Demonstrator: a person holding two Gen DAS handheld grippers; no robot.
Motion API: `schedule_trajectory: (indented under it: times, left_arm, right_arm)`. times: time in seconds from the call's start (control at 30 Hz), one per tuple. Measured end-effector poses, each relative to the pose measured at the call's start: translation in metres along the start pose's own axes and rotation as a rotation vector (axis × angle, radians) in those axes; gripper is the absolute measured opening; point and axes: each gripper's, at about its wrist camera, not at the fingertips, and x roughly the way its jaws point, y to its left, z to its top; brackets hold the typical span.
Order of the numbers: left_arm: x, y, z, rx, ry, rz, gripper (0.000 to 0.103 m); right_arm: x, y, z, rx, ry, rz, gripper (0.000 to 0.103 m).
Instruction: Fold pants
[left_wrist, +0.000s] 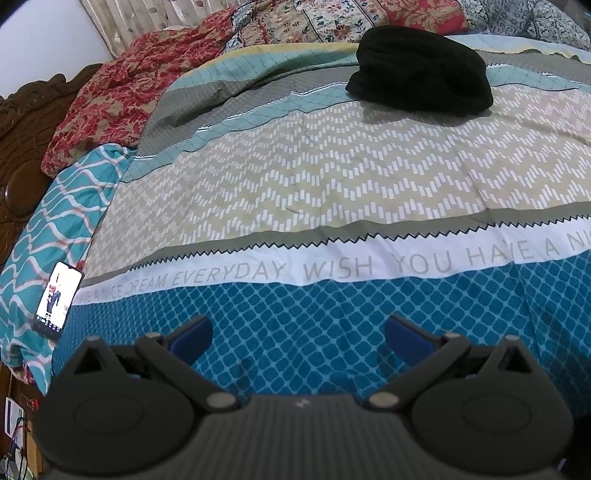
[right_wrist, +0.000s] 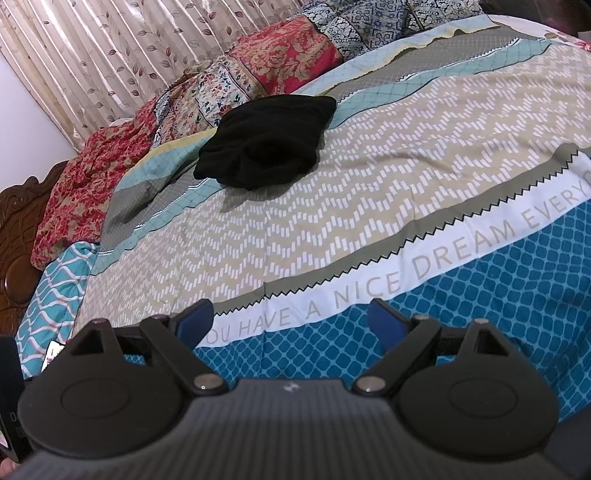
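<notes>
A bundle of black pants (left_wrist: 421, 72) lies bunched on the far part of the bed; it also shows in the right wrist view (right_wrist: 264, 142). My left gripper (left_wrist: 297, 334) is open and empty, low over the blue-patterned near edge of the bedsheet (left_wrist: 332, 177), far from the pants. My right gripper (right_wrist: 291, 321) is open and empty too, over the white lettered band of the sheet (right_wrist: 369, 206), well short of the pants.
Red floral and patterned quilts (left_wrist: 110, 96) are piled along the far and left side of the bed. A phone (left_wrist: 57, 301) with its screen lit lies on a teal wavy pillow (left_wrist: 55, 229) at the left. A carved wooden headboard (left_wrist: 18, 155) and curtains (right_wrist: 92, 55) stand behind.
</notes>
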Motion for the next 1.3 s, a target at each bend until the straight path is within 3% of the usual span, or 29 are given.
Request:
schedule_trajectory:
  times: [0.87,1.3]
  left_arm:
    - [0.001,-0.017,0.002,0.059,0.022,0.002,0.103]
    - [-0.003,-0.022,0.007,0.055,0.02,-0.035,0.103]
  right_arm:
    - [-0.001,-0.01,0.002,0.035,0.001,0.01,0.092]
    - [-0.001,-0.011,0.005,0.037,-0.007,0.009,0.092]
